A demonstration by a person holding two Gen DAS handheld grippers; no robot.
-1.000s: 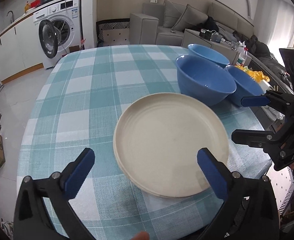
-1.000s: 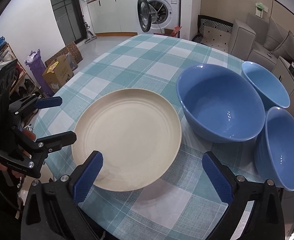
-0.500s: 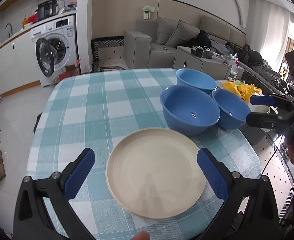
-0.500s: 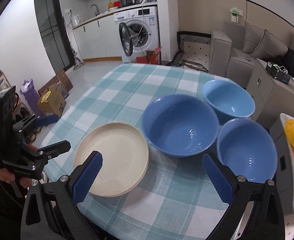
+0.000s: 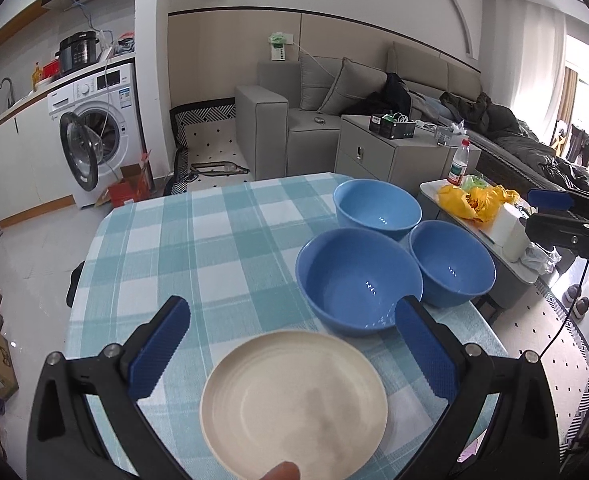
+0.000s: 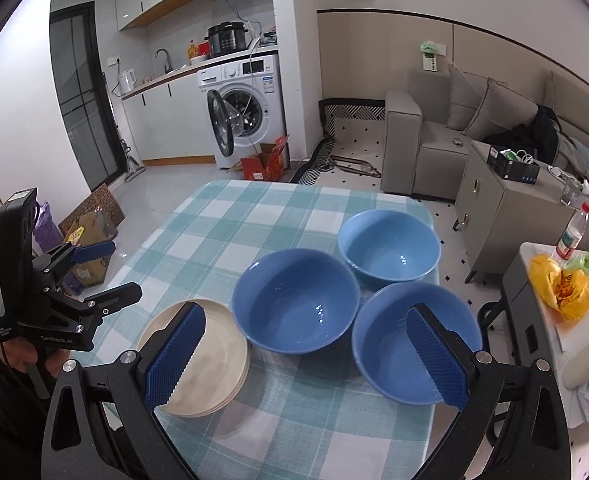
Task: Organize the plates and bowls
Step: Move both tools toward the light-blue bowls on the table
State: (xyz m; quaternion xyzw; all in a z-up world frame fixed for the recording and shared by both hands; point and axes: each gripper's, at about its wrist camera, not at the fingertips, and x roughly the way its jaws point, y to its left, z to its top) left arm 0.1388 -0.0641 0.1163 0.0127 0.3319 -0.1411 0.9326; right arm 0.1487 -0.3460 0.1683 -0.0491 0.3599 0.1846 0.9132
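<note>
While both claws hung wide open and empty above the table (image 6: 230,216), the cream plates (image 6: 210,364) lay stacked at its 7 o'clock edge. Three blue bowls (image 6: 294,304) clustered just beside them, toward 3 o'clock. The left claw (image 5: 290,350) hovered over the plates; the right claw (image 6: 306,360) hung over the bowls.

On the bench (image 6: 230,216) in front of you, the plate stack (image 6: 218,364) sits at the near left edge. Just right of it stands the large bowl (image 6: 294,300), the second bowl (image 6: 390,344) near the right edge, the third bowl (image 6: 390,246) behind both.
</note>
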